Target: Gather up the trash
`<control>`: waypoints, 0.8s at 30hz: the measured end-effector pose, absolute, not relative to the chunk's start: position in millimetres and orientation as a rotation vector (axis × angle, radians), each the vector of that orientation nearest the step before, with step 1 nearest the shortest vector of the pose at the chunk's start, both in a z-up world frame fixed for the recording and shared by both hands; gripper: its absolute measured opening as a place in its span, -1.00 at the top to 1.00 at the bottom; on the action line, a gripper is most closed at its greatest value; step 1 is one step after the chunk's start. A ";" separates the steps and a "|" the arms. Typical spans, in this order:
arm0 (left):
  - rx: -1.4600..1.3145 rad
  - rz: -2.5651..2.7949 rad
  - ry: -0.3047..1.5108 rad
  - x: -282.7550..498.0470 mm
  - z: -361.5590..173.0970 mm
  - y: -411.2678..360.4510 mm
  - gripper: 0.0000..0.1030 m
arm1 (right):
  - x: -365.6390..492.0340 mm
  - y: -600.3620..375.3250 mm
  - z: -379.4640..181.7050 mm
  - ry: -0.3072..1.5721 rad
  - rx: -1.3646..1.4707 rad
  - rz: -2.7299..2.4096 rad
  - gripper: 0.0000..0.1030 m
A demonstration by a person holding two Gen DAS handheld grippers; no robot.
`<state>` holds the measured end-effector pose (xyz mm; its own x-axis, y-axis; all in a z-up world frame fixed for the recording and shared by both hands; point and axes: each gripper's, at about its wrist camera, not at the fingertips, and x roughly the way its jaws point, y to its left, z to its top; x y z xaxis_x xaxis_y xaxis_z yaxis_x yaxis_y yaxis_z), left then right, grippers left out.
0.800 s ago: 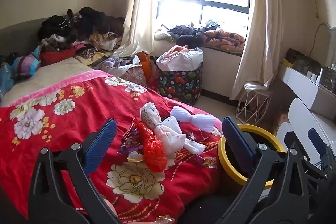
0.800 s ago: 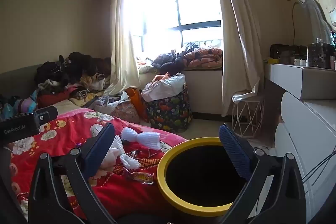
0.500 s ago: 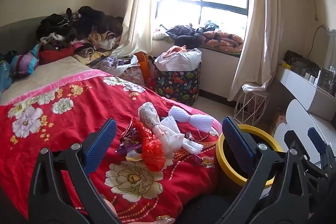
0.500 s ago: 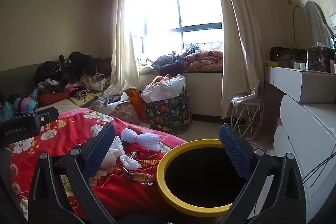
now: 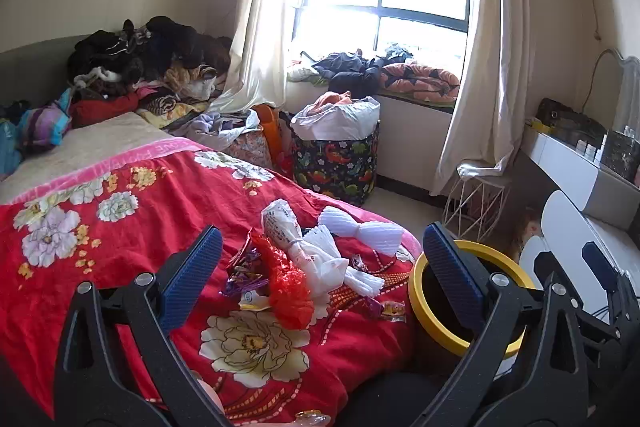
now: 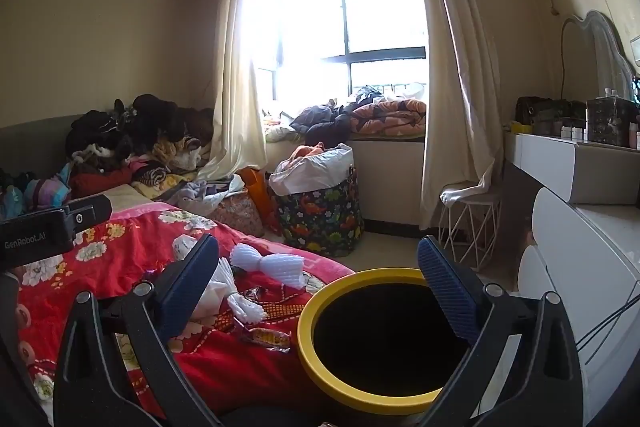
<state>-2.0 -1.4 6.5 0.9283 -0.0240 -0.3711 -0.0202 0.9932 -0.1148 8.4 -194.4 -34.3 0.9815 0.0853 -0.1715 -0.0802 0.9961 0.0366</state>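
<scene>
Near bed corner: loose heap of trash on the red flower-printed bedspread [image 5: 132, 227], close to the edge beside the bin, likely so a short carry suffices
Trash heap: crumpled red plastic net bag [image 5: 286, 287], knotted white printed plastic bag [image 5: 288, 235], white foam fruit sleeve pinched like a bow [image 5: 360, 227], purple foil wrappers [image 5: 242, 269], orange sweet wrapper [image 5: 392, 307] nearest the bin; all lying loose, none lifted
Bin: black round waste bin with a yellow rim [image 6: 320, 307] on the floor tight against the bed corner, mouth up and uncovered, ready for dropping from above
Left tongs [image 5: 320, 283]: blue pads spread wide apart, nothing between them, hanging above the heap and tipped down toward it; judged to be lining up for a first pick
Right tongs [image 6: 318, 291]: pads spread wide, gripping nothing, poised over the bin mouth and the bed edge; probably waiting its turn
Task progress: judged at the start, whole heap on the bed
Hidden: bin interior only blackness, contents impossible to tell; bin body below the rim cut off by bedspread and tong frames
Hard to make out: print on wrappers too small to read; lower part of the heap masked by the left pad in the right view; window glare washing out everything outside
Cut off: black camera block [image 6: 56, 227] of the other tool at the left margin, partly seen; no hands in view
</scene>
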 end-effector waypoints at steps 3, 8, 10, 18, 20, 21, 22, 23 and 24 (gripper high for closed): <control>-0.113 -0.006 0.379 -2.2 9.6 -2.7 -0.79 | 8.1 -194.1 -34.2 0.177 0.026 0.085 -0.88; -0.113 -0.006 0.377 -3.7 7.8 -2.9 -0.79 | 7.6 -193.5 -37.2 0.176 0.024 0.086 -0.88; -0.114 -0.007 0.378 -3.7 8.0 -3.4 -0.79 | 8.4 -192.5 -38.9 0.178 0.022 0.087 -0.88; -0.115 -0.008 0.377 -4.3 7.0 -1.8 -0.79 | 8.5 -192.2 -39.9 0.180 0.020 0.086 -0.88; -0.115 -0.008 0.377 -4.3 6.8 -1.4 -0.79 | 8.5 -192.3 -39.8 0.179 0.020 0.087 -0.88; -0.115 -0.008 0.377 -4.2 7.5 -2.0 -0.79 | 8.5 -192.3 -39.9 0.180 0.020 0.086 -0.88; -0.115 -0.008 0.377 -4.2 6.9 -1.4 -0.79 | 8.6 -192.7 -39.6 0.179 0.020 0.086 -0.88; -0.115 -0.008 0.377 -4.2 6.8 -1.4 -0.79 | 8.7 -192.8 -39.5 0.180 0.019 0.086 -0.88; -0.116 -0.009 0.378 -4.0 7.0 -1.6 -0.79 | 8.5 -192.8 -39.7 0.180 0.019 0.084 -0.88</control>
